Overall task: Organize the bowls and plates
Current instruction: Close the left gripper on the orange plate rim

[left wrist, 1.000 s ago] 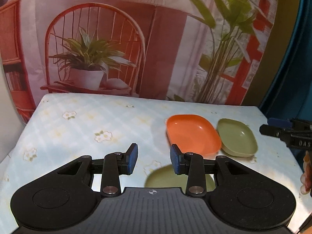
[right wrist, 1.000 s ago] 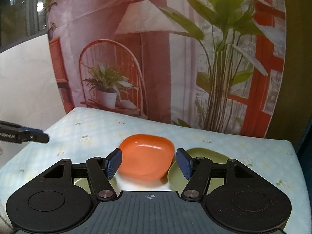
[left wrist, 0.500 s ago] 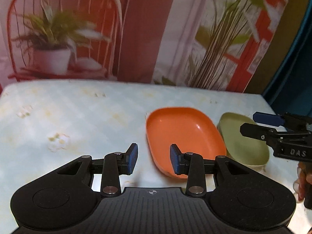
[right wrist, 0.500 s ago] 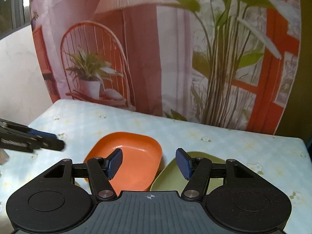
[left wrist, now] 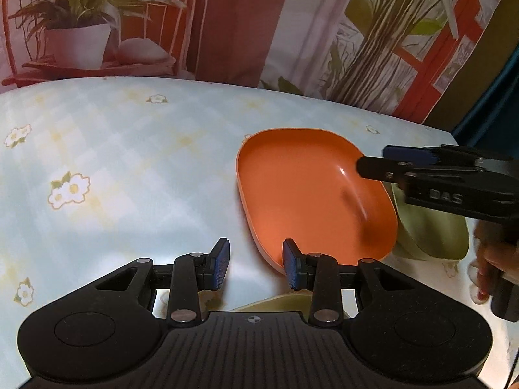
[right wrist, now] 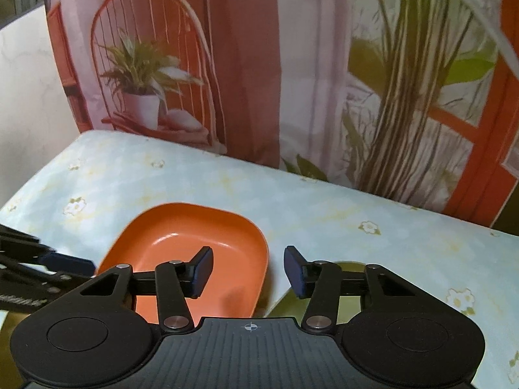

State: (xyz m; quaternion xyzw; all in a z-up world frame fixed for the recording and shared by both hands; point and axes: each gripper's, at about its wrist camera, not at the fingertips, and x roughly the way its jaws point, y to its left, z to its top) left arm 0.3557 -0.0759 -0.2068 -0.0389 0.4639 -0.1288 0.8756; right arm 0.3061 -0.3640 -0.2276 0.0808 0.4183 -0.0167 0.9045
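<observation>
Left wrist view: orange dish [left wrist: 311, 194] lies long axis running away, both hand-held grippers [left wrist: 256, 264] [right wrist: 248, 270] spread, gripping nothing.

A glossy orange plastic dish with rounded corners and a raised rim [left wrist: 311, 194] sits upright and empty on the floral table. Against its right edge lies a matte olive-green rounded dish [left wrist: 434, 233], also upright and empty, partly hidden; whether the two rims touch cannot be told. Just nearer than the orange dish, a second olive-green dish [left wrist: 275, 303] shows only a sliver of rim.
</observation>
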